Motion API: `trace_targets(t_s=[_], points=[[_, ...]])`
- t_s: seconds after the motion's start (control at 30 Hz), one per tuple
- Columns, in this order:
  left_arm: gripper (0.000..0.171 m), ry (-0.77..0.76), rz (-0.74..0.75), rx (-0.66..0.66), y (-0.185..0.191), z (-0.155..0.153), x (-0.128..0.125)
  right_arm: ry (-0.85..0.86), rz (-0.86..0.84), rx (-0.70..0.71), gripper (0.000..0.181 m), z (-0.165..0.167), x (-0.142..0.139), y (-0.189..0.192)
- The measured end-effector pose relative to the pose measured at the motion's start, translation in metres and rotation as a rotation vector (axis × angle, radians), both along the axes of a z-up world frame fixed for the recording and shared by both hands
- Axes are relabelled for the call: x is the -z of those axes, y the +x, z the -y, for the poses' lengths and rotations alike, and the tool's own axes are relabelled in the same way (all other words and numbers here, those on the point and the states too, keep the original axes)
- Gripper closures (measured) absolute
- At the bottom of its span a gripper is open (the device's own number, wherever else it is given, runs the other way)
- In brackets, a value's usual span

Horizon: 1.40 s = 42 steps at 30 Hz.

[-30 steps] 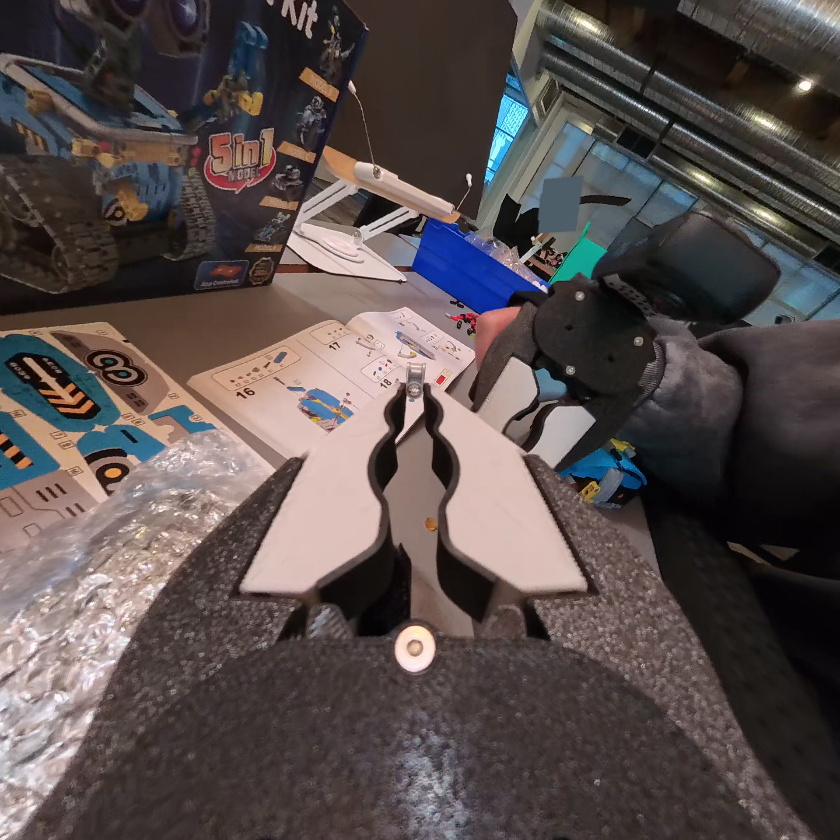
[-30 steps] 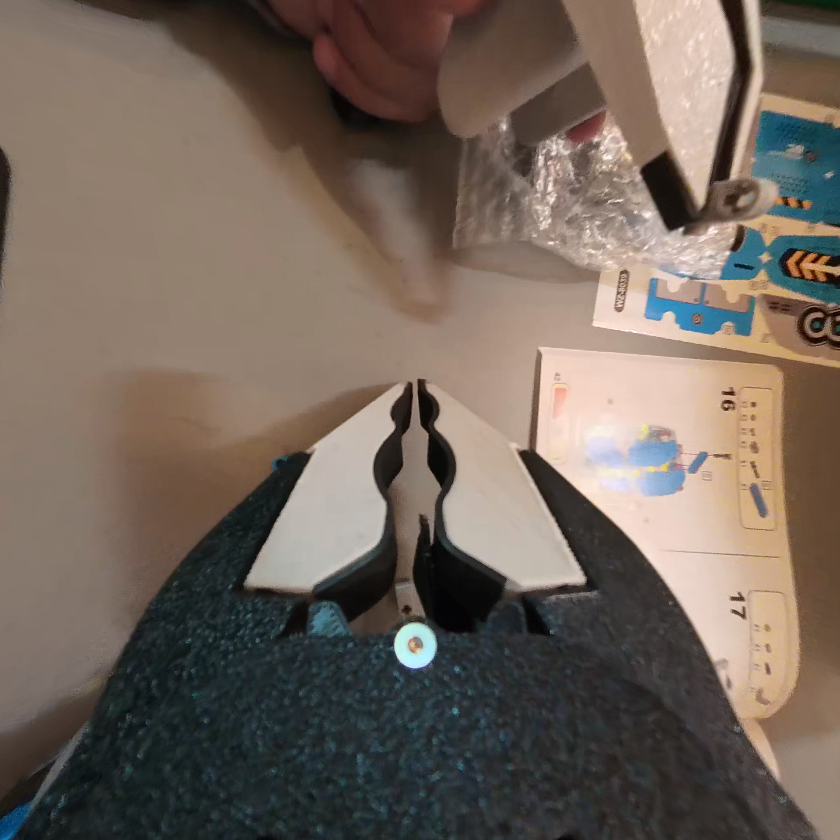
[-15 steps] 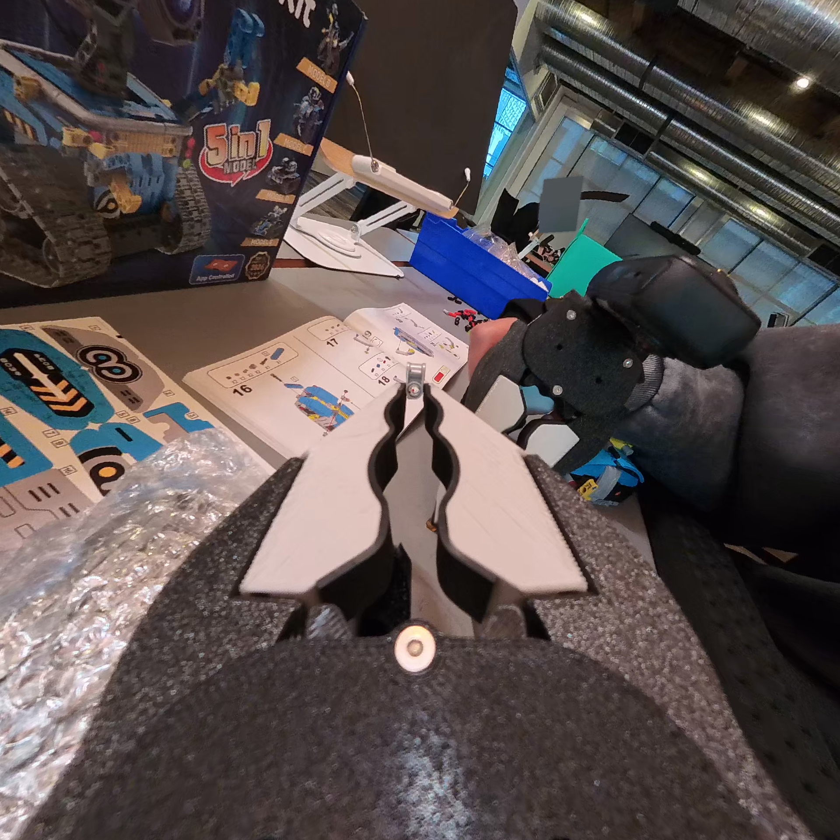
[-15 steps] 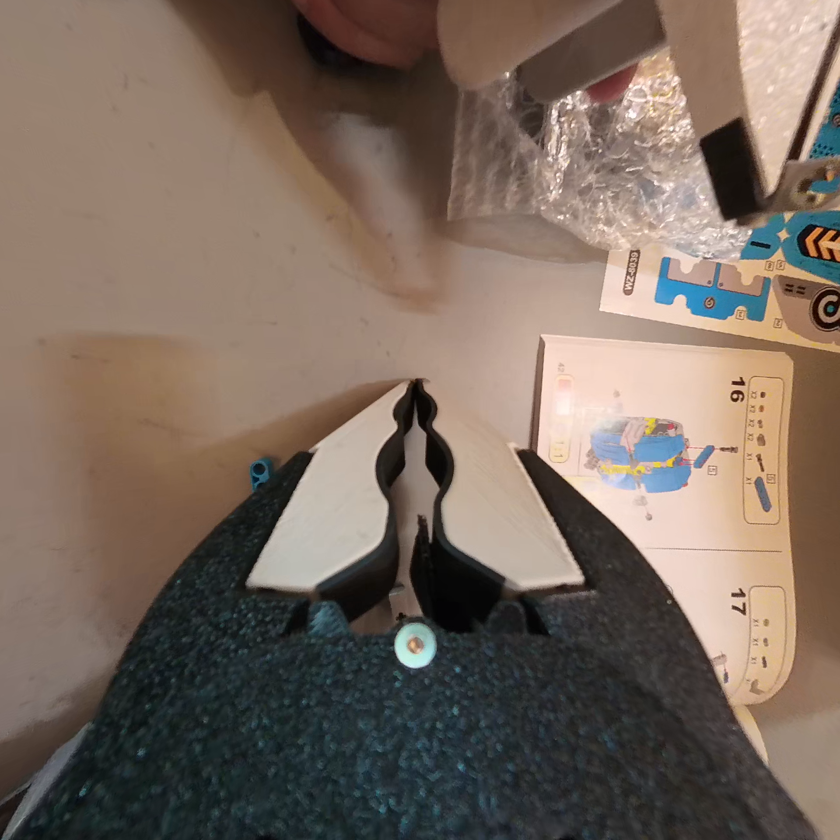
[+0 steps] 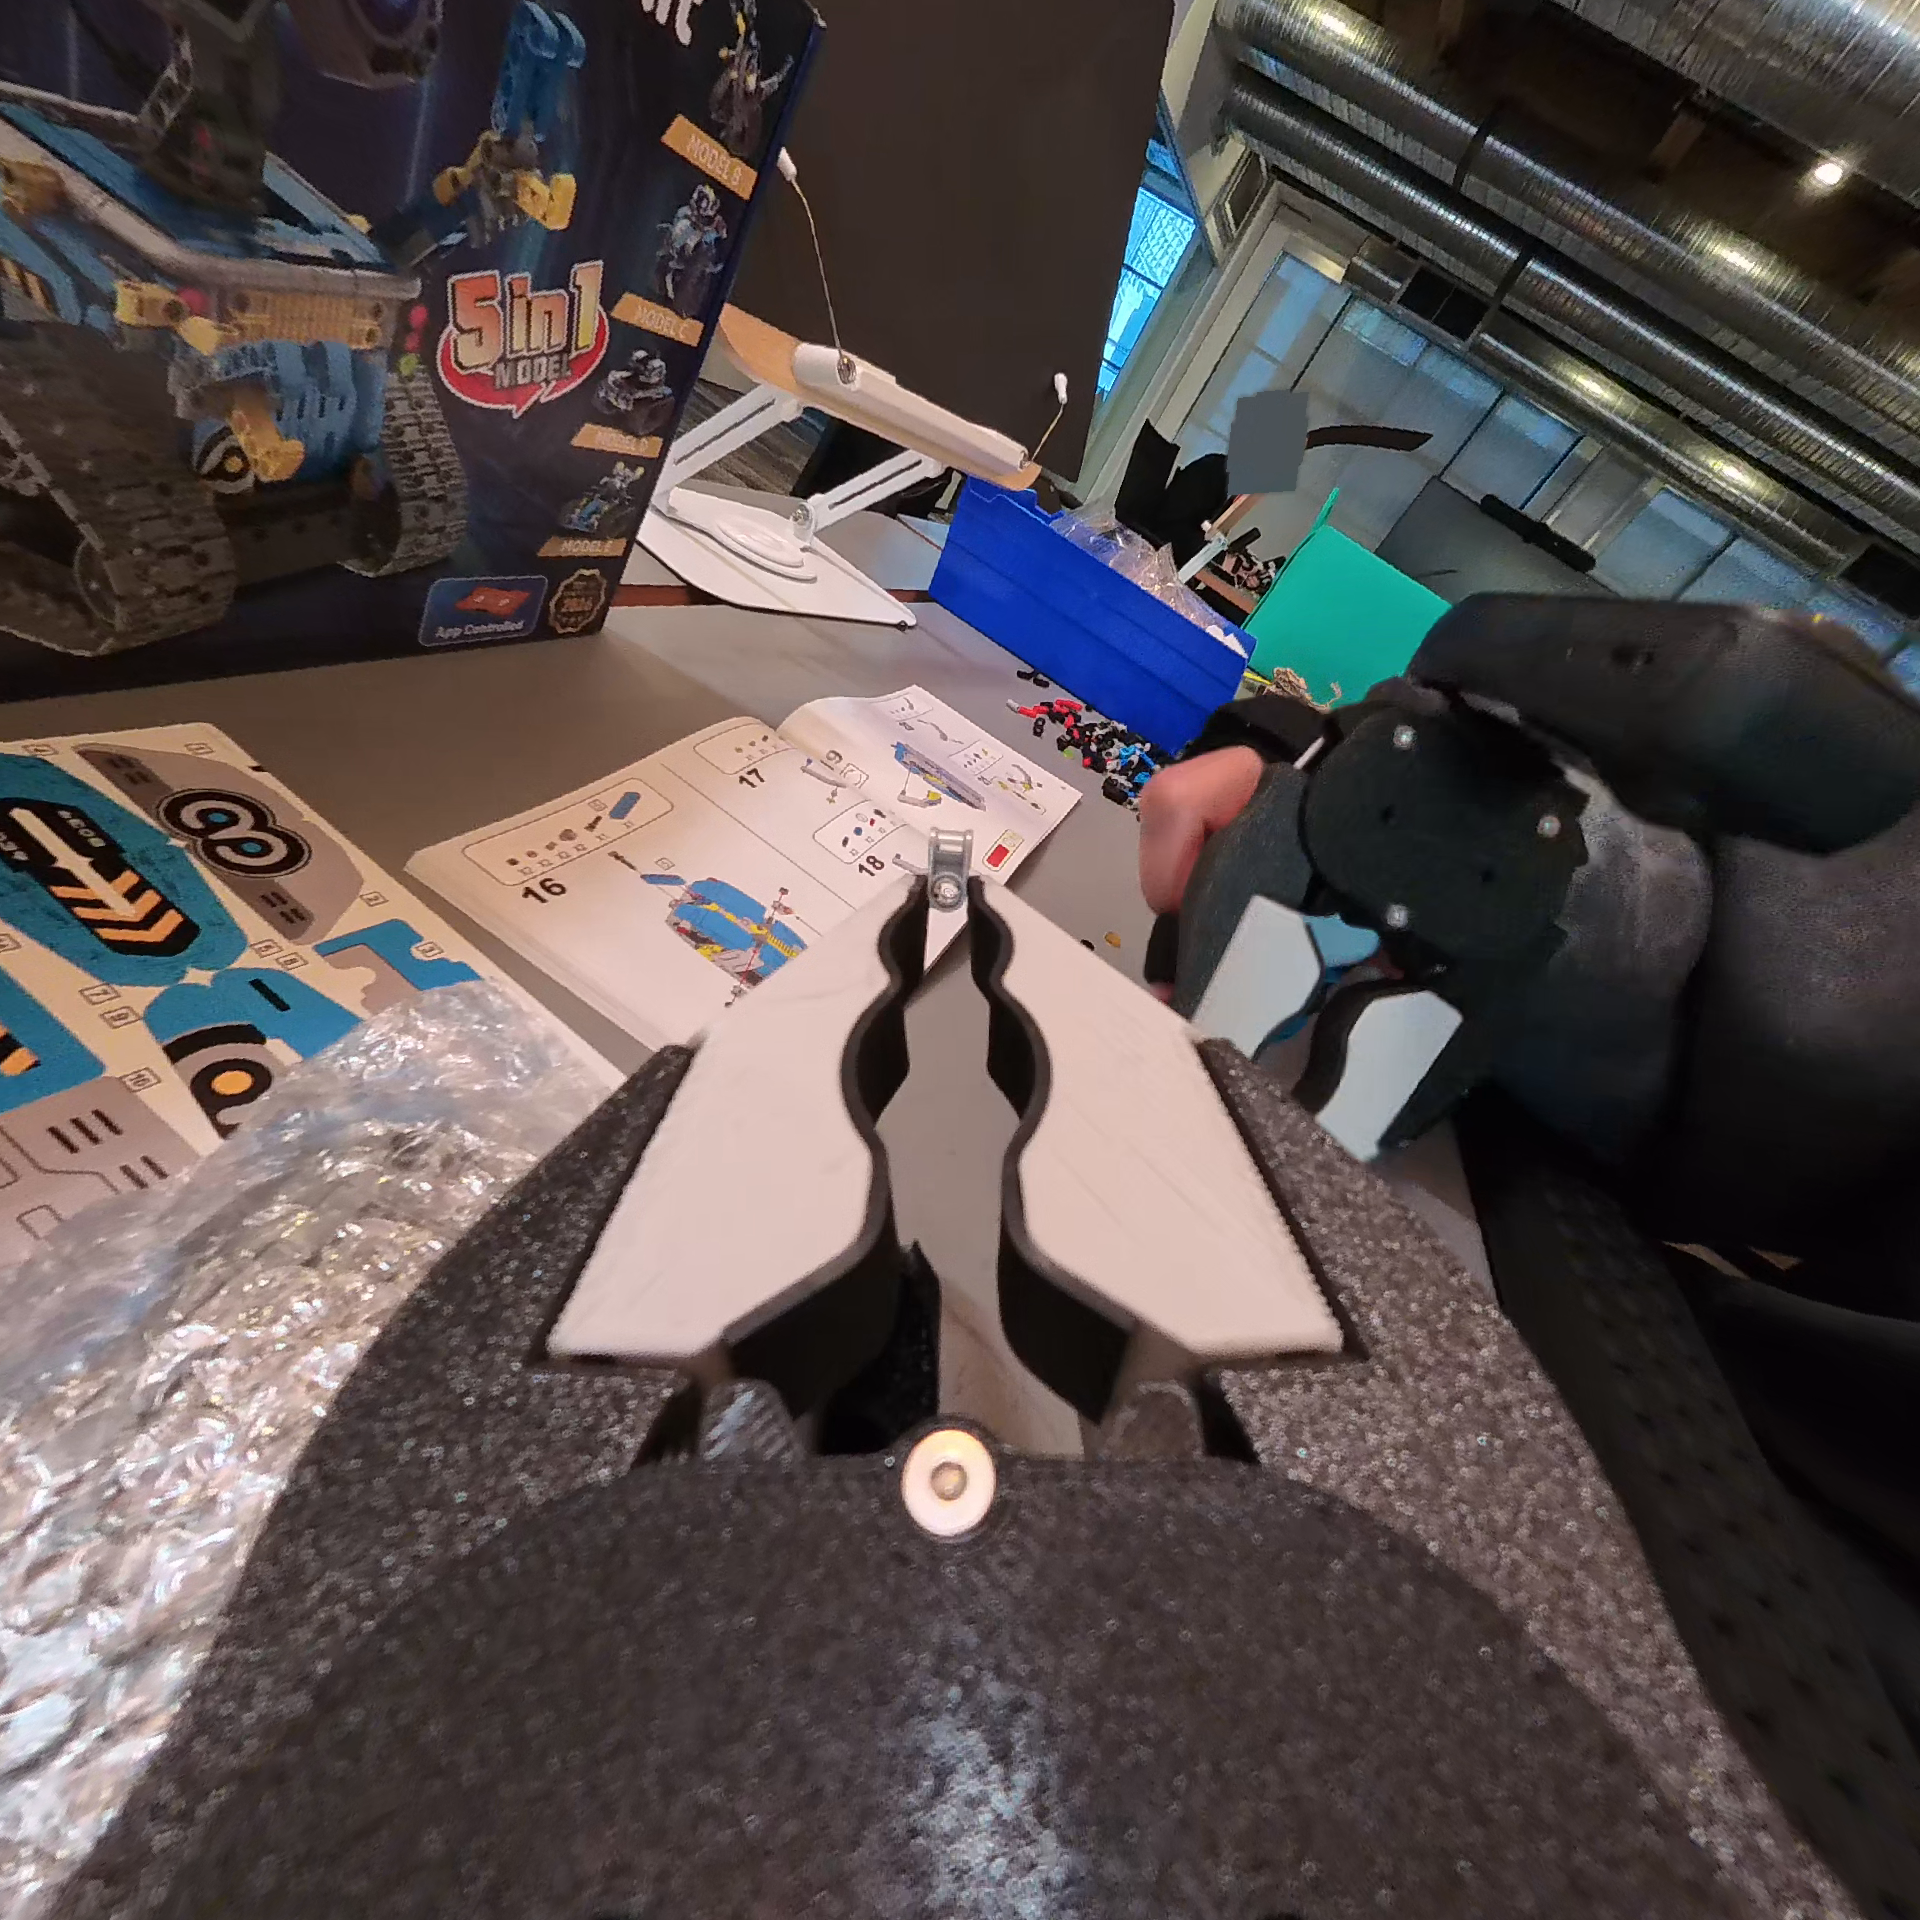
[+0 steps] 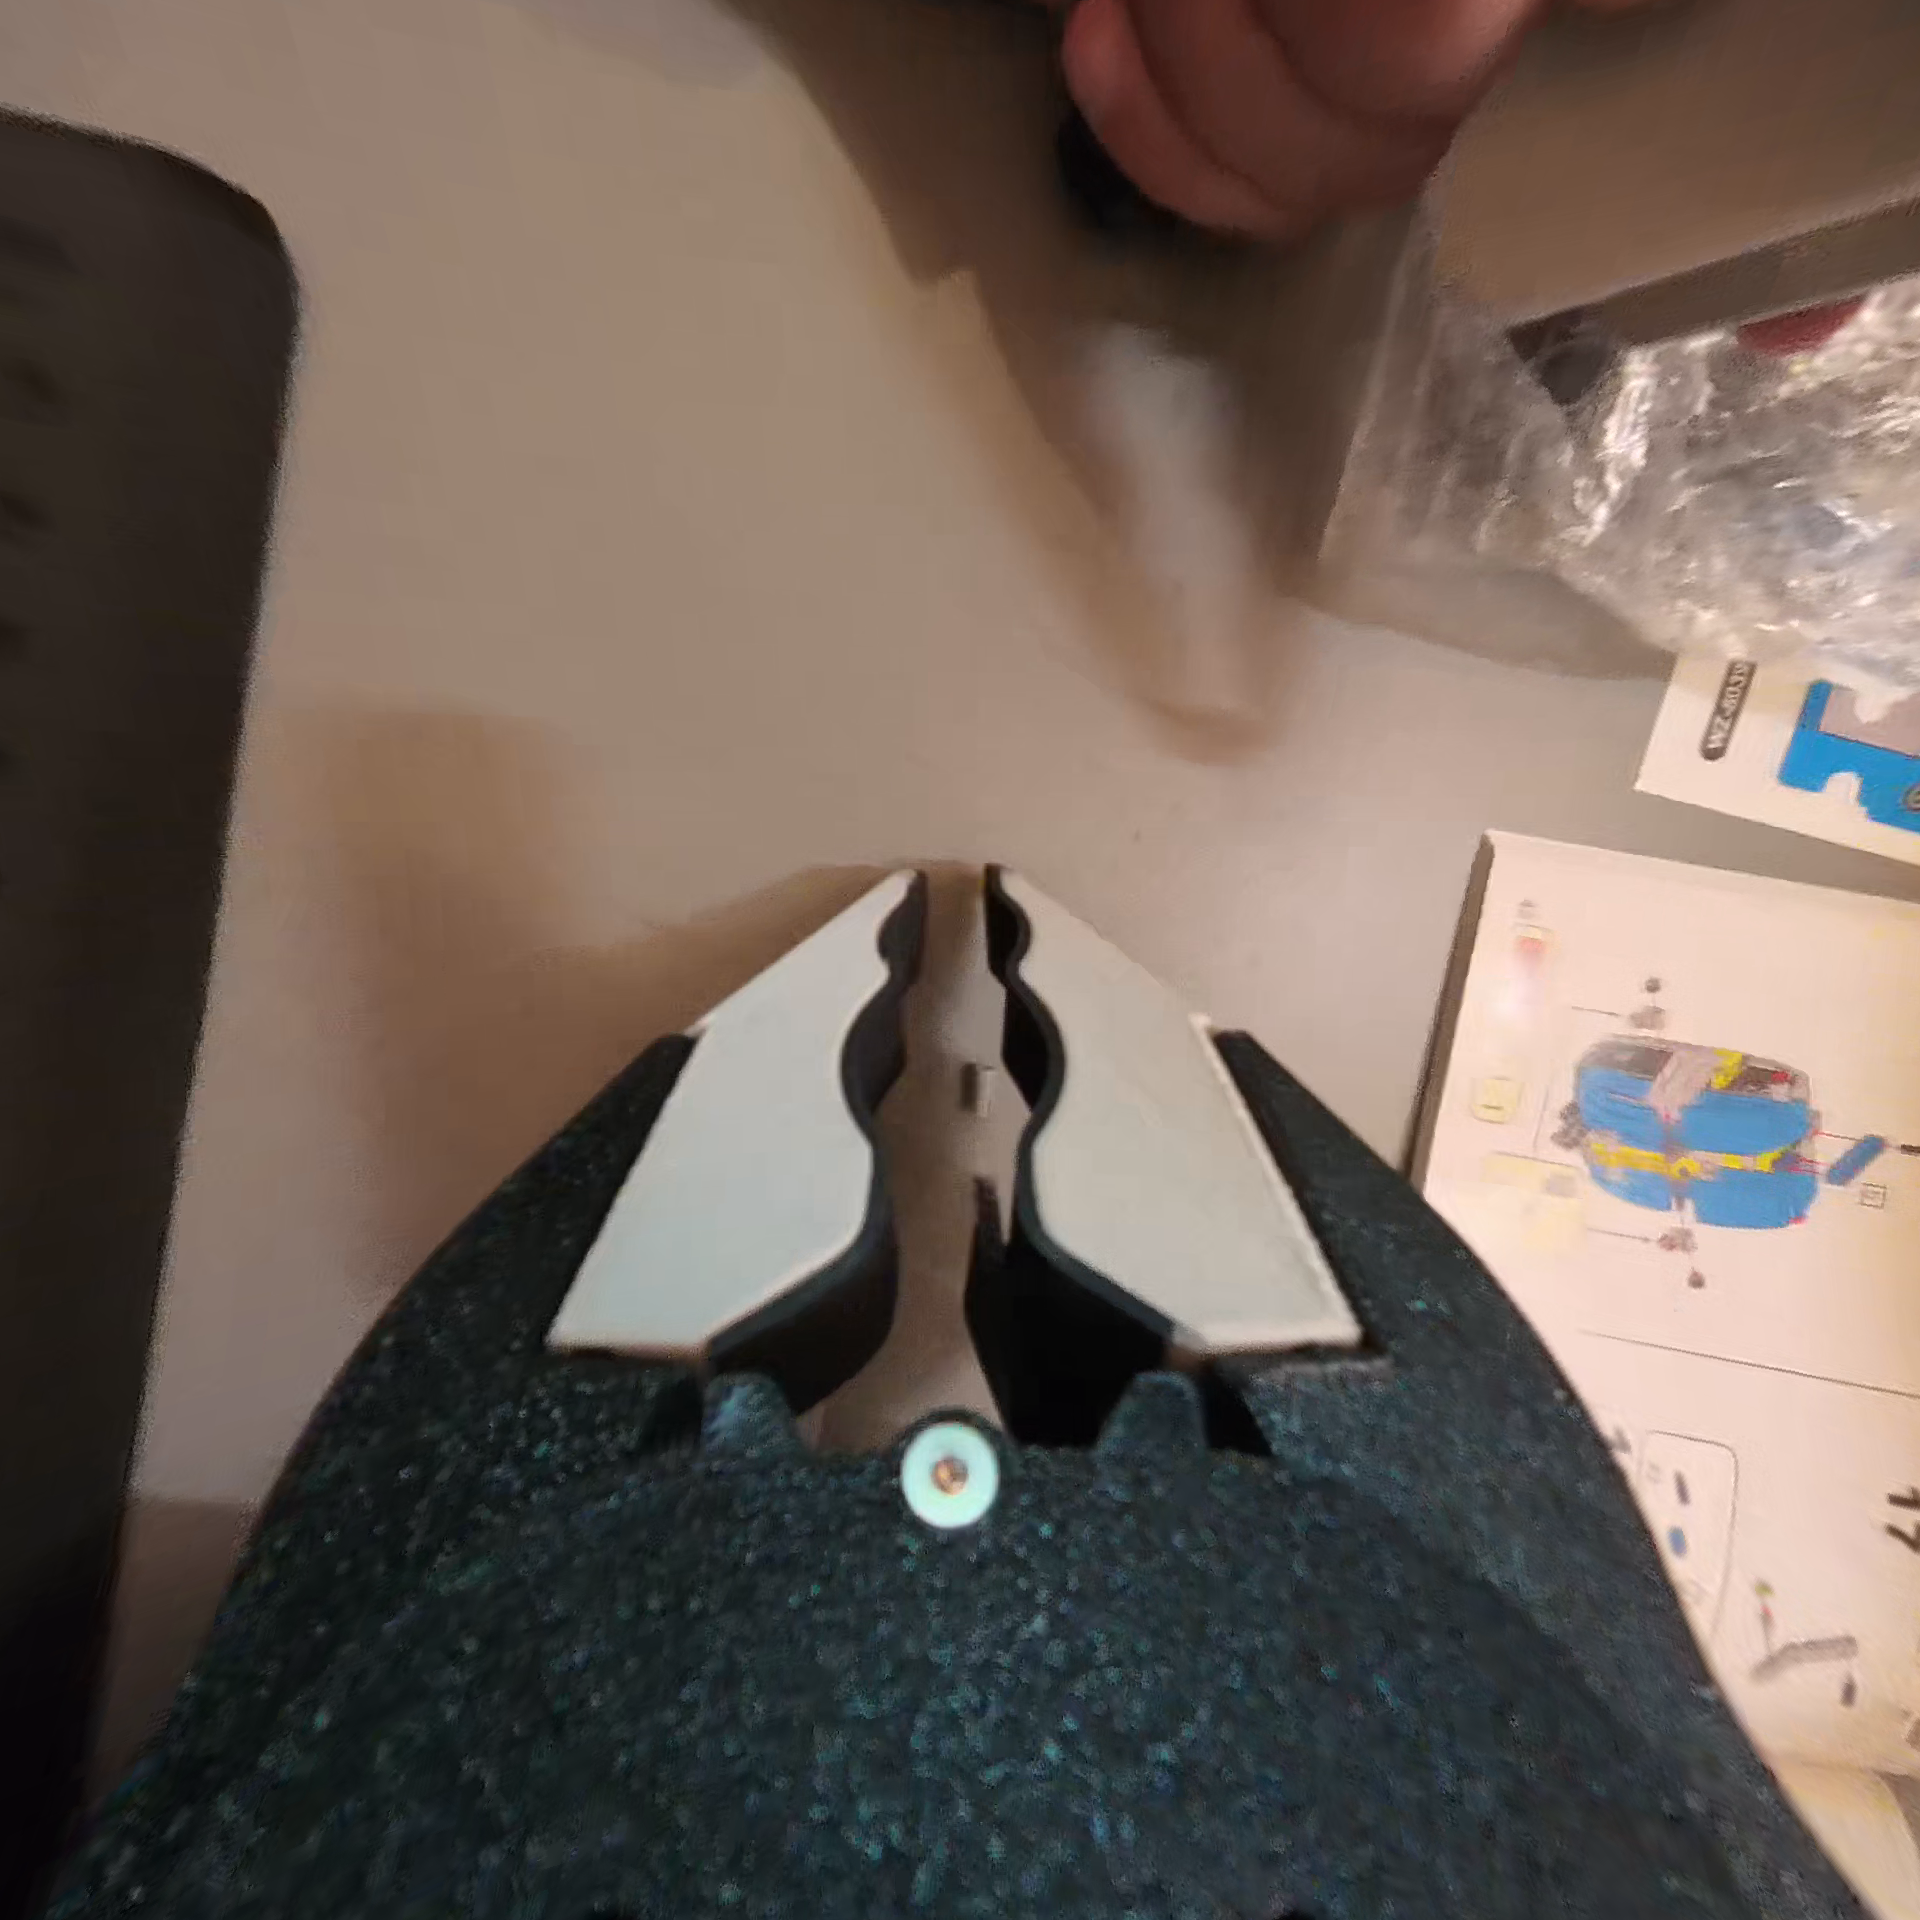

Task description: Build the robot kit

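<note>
We find the left hand-held gripper point(image 5: 945, 899) clenched on a small grey connector piece point(image 5: 948, 862), raised above the open instruction booklet point(image 5: 727, 852) on the worktop point(image 5: 447, 748). The right hand-held gripper point(image 6: 951, 883) stands slightly parted and grasps nothing; a tiny dark pin point(image 6: 975, 1089) lies on the bare worktop between its fingers, untouched as far as we can tell. The sticker sheet point(image 5: 125, 914) and bubble wrap point(image 5: 260, 1226) lie to the left, the kit box point(image 5: 312, 312) stands behind, and loose small parts point(image 5: 1091, 732) lie before the blue bin point(image 5: 1081, 623).
</note>
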<state>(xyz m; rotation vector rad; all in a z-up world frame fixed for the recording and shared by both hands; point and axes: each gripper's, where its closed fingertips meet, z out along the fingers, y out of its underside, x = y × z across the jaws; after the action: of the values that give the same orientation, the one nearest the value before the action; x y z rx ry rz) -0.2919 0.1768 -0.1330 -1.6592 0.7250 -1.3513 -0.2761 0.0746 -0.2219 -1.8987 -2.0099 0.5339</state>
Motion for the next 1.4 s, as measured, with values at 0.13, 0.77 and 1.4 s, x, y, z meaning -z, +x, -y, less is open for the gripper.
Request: trace_targets(t_s=[0.13, 0.77, 1.4], points=[[0.165, -0.002, 0.000, 0.002, 0.000, 0.000, 0.000, 0.078, 0.005, 0.036, 0.175, -0.014, -0.004, 0.006], [0.165, -0.004, 0.001, 0.005, 0.000, 0.000, 0.000, 0.084, -0.010, 0.108, 0.157, -0.026, 0.005, 0.002], [0.165, -0.008, 0.001, 0.009, 0.001, 0.000, 0.000, 0.033, 0.028, 0.057, 0.175, -0.011, 0.010, 0.003]])
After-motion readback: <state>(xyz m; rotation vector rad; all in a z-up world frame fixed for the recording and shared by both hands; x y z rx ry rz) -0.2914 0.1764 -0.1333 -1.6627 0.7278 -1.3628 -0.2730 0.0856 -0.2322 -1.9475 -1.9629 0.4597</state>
